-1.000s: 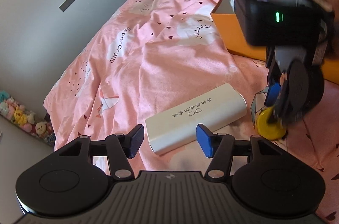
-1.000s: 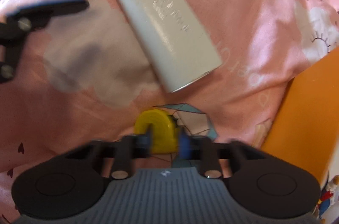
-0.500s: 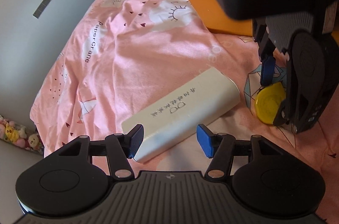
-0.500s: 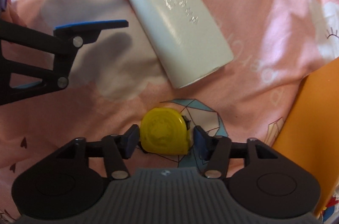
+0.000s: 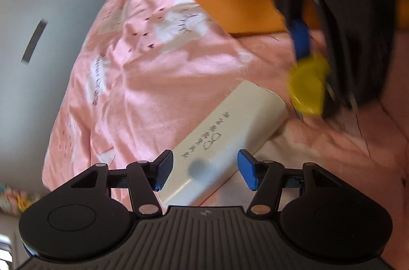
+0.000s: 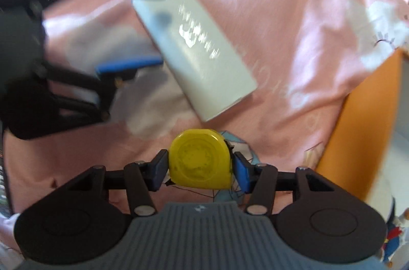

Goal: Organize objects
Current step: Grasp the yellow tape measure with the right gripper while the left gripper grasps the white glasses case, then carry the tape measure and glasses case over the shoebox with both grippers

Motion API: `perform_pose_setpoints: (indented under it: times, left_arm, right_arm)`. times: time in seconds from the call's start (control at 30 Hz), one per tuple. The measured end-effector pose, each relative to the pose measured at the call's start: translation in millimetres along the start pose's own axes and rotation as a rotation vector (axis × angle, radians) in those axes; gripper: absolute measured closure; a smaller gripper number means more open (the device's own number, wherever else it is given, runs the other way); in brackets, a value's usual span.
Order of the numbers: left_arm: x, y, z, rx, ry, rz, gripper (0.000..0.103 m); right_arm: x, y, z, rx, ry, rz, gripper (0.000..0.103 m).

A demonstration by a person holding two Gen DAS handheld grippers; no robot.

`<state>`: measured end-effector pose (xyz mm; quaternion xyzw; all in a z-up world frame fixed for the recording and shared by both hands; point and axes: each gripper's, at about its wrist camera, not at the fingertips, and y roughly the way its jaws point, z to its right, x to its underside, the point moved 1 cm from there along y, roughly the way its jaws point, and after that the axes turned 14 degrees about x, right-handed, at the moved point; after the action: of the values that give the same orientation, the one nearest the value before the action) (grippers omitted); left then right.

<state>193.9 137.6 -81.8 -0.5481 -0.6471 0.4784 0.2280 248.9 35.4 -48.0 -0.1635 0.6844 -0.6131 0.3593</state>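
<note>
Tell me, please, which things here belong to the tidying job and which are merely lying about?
In the job:
yellow tape measure, between the closing jaws of the right gripper
white case, in front of the left gripper
orange box

Lying about:
pink bedsheet
plush toys

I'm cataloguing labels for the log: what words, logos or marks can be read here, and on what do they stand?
"...er Crane", first letters blurred: pink bedsheet.
A row of small characters beside a spectacles-like logo: white case, too blurred to read; only a glare smear in the right wrist view.
Yellow tape measure: no legible text.
Orange box: none visible.
</note>
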Motion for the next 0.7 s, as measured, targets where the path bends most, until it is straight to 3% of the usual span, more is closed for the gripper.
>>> perform_pose_setpoints:
  times: [0.1, 0.2, 0.3, 0.53, 0.7]
  left_arm:
    - [1, 6, 16, 0.003, 0.190, -0.032, 0.021]
    - [-5, 21, 21, -0.019, 0.306, -0.068, 0.020]
    - [-11, 32, 18, 0.026, 0.389, -0.097, 0.020]
    - [-35, 50, -26, 0.335, 0.307, -0.194, 0.020]
    - [-47, 67, -45, 0.454, 0.289, -0.266, 0.018]
  right_arm:
    - [1, -35, 23, -0.053, 0.071, 0.047, 0.047]
    - [5, -84, 41, -0.052, 0.116, 0.124, 0.047]
    - [15, -122, 69, -0.007, 0.119, 0.178, 0.047]
    - [45, -119, 134, 0.140, 0.210, 0.137, 0.047]
    - [67, -91, 156, 0.136, 0.262, 0.099, 0.047]
